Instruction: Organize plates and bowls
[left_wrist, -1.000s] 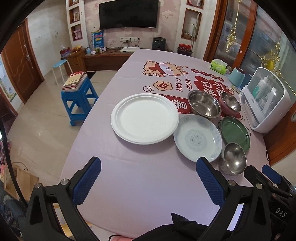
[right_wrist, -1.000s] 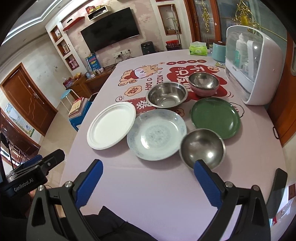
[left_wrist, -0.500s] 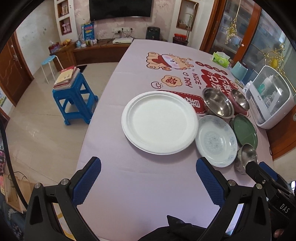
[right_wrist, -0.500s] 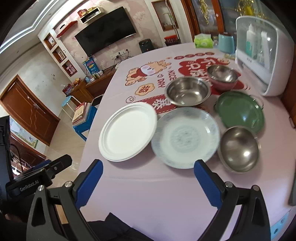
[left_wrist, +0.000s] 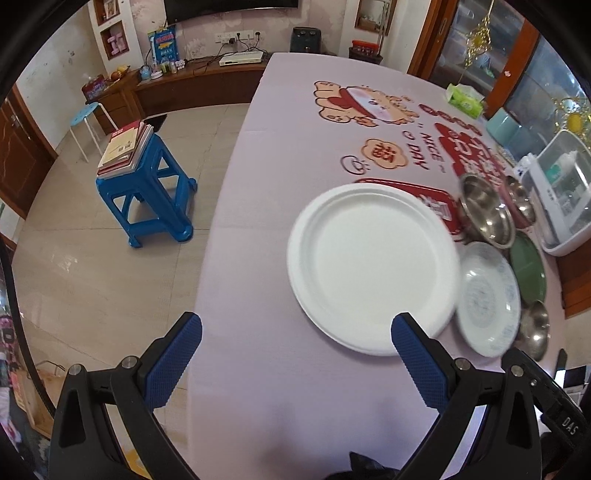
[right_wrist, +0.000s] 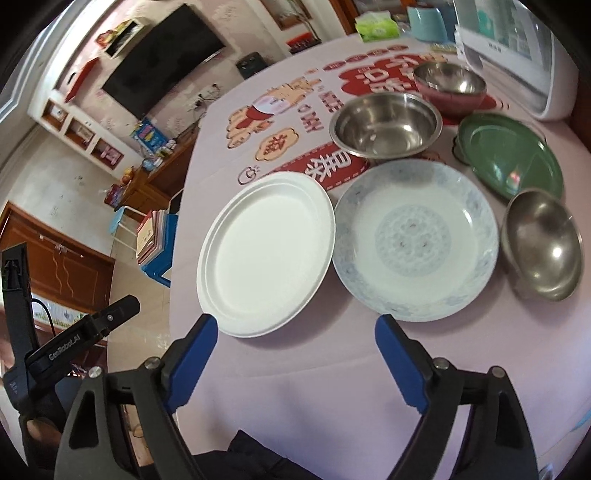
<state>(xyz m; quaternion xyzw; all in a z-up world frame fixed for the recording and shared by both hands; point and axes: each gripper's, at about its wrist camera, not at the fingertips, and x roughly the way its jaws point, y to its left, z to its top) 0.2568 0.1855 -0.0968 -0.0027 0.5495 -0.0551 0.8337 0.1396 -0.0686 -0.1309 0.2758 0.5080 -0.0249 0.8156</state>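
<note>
On the pink tablecloth lie a white plate (left_wrist: 371, 267) (right_wrist: 266, 251), a blue-patterned plate (right_wrist: 415, 238) (left_wrist: 487, 299) and a green plate (right_wrist: 511, 153) (left_wrist: 528, 267). A small steel bowl (right_wrist: 543, 245) (left_wrist: 535, 328) sits at the right. A large steel bowl (right_wrist: 386, 125) (left_wrist: 485, 210) and a steel bowl nested in a pink one (right_wrist: 448, 79) stand further back. My left gripper (left_wrist: 295, 349) is open, its right finger at the white plate's near rim. My right gripper (right_wrist: 295, 347) has its jaws closing with nothing between them, near the front edges of the white and patterned plates.
A white dish-rack box (right_wrist: 517, 55) (left_wrist: 561, 195) stands at the table's right edge, with a green tissue pack (left_wrist: 463, 99) and a light blue container (right_wrist: 428, 18) behind. Left of the table on the floor are a blue stool with books (left_wrist: 146, 184) and a small round stool (left_wrist: 86, 110).
Both grippers have moved left and lower toward the plates, which look larger now. The right gripper's fingers stand slightly closer together. The left gripper's right finger now overlaps the white plate's rim.
</note>
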